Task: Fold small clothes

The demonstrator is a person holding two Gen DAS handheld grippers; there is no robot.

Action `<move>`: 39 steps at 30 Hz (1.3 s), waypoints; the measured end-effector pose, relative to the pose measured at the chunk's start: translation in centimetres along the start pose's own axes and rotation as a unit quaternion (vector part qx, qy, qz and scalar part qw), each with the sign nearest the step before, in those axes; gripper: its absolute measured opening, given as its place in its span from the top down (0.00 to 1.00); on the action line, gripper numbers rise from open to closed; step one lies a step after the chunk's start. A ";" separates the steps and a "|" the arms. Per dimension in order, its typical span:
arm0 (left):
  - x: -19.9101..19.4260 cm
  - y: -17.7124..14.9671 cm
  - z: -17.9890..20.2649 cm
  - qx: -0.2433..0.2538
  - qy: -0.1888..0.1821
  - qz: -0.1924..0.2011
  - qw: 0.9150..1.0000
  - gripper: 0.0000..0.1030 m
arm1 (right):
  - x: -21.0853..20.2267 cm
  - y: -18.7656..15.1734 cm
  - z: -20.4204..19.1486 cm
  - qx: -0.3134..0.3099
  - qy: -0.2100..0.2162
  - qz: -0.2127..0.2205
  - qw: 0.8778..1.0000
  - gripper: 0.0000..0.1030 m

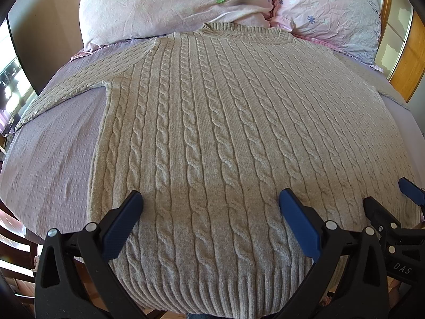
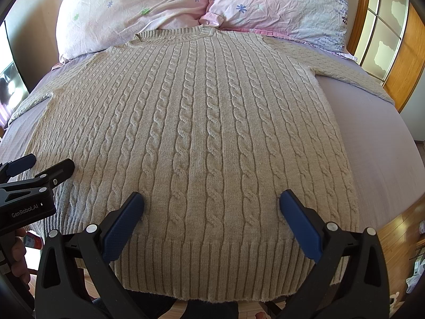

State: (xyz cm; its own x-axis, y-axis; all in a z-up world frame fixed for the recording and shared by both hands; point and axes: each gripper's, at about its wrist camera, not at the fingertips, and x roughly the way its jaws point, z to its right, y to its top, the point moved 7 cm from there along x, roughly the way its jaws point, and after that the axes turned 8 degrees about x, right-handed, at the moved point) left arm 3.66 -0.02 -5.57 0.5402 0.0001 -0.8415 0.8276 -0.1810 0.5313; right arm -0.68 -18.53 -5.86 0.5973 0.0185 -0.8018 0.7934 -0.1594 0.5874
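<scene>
A beige cable-knit sweater (image 1: 212,122) lies flat, front up, on a lilac bed sheet (image 1: 53,159), its collar toward the pillows and its ribbed hem nearest me. It also fills the right wrist view (image 2: 202,138). Its sleeves spread out to both sides. My left gripper (image 1: 209,199) is open over the hem's left half, jaws wide apart, holding nothing. My right gripper (image 2: 211,199) is open over the hem's right half, also empty. Each gripper shows at the edge of the other's view: the right gripper (image 1: 393,199) and the left gripper (image 2: 45,164).
Two floral pink pillows (image 1: 175,2) (image 1: 329,8) lie at the head of the bed. A wooden-framed door or window (image 2: 385,34) stands at the right. Wood floor (image 2: 398,234) shows past the bed's right edge, and a dark panel (image 1: 34,34) stands at the left.
</scene>
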 end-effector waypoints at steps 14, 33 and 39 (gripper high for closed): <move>0.0 0.0 0.0 0.000 0.000 0.000 1.000 0.02 | 0.0 0.0 0.0 0.000 0.000 0.001 1.000 0.01; 0.1 0.2 0.0 0.011 -0.017 -0.014 1.000 0.02 | 0.0 5.7 2.9 0.051 0.107 -0.021 0.993 0.01; -0.8 1.6 -1.9 -0.045 -0.085 -0.004 0.995 0.02 | 0.1 14.9 19.9 0.311 0.048 0.034 0.949 0.01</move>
State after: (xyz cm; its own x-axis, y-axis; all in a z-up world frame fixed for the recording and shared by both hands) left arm 4.81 1.53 -3.84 0.5058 -0.1664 -0.8465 0.8466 -0.0930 0.5241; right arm 8.85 -40.52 0.64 0.6754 0.0722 -0.7339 0.5481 -0.7149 0.4342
